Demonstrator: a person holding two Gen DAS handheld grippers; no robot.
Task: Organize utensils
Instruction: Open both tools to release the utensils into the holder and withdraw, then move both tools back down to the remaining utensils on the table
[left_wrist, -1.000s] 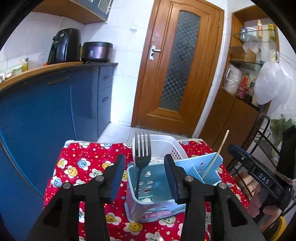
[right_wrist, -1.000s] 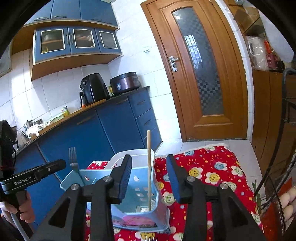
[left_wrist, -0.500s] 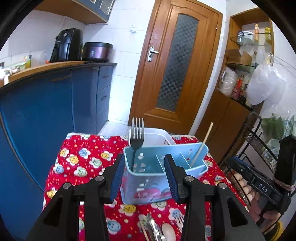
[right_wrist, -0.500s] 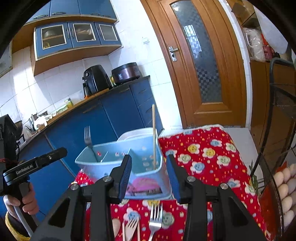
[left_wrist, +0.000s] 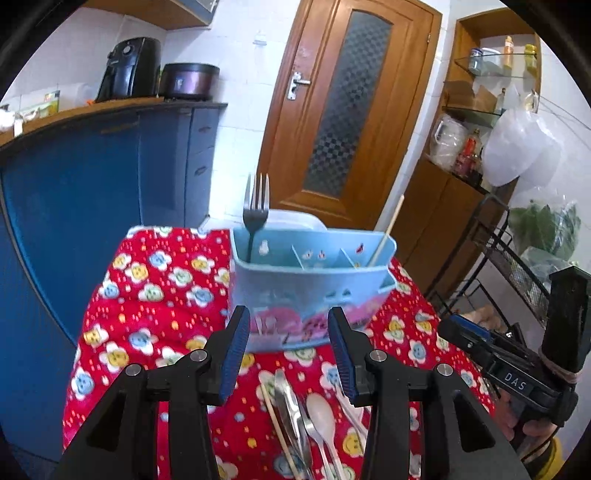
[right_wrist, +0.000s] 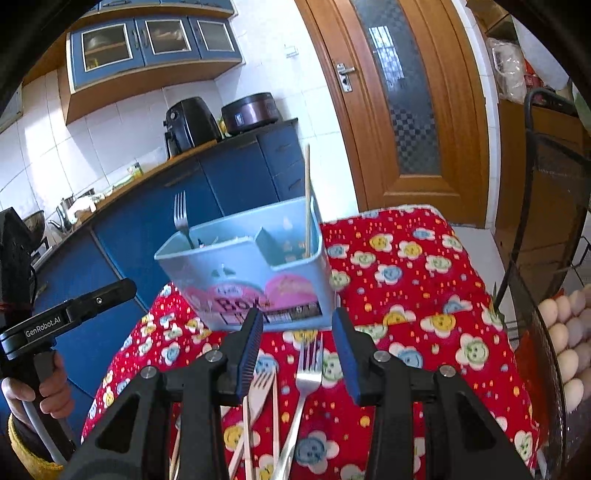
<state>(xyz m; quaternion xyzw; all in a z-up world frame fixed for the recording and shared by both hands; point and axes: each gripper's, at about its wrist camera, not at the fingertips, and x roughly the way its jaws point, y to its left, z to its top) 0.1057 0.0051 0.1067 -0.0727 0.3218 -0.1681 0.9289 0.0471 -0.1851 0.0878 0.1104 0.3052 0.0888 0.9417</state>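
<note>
Tablecloth (left_wrist: 155, 295): red w/ cartoon flower faces in yellow, blue, white, plus small yellow dashes. Utensil caddy (left_wrist: 310, 280): pale blue, pink print low on the front, black barcode strip on the side my right cam sees. Fork in caddy (left_wrist: 255, 206): dark grey metal. Chopstick in caddy (left_wrist: 388, 230): light wood. My jaws: black arms w/ ribbed blue pads. Loose fork (right_wrist: 308, 365): silver. Plastic spoon (left_wrist: 322, 410): white. Cabinets (left_wrist: 92, 177): deep blue. Door (left_wrist: 343, 110): orange-brown wood, checkered glass.
</note>
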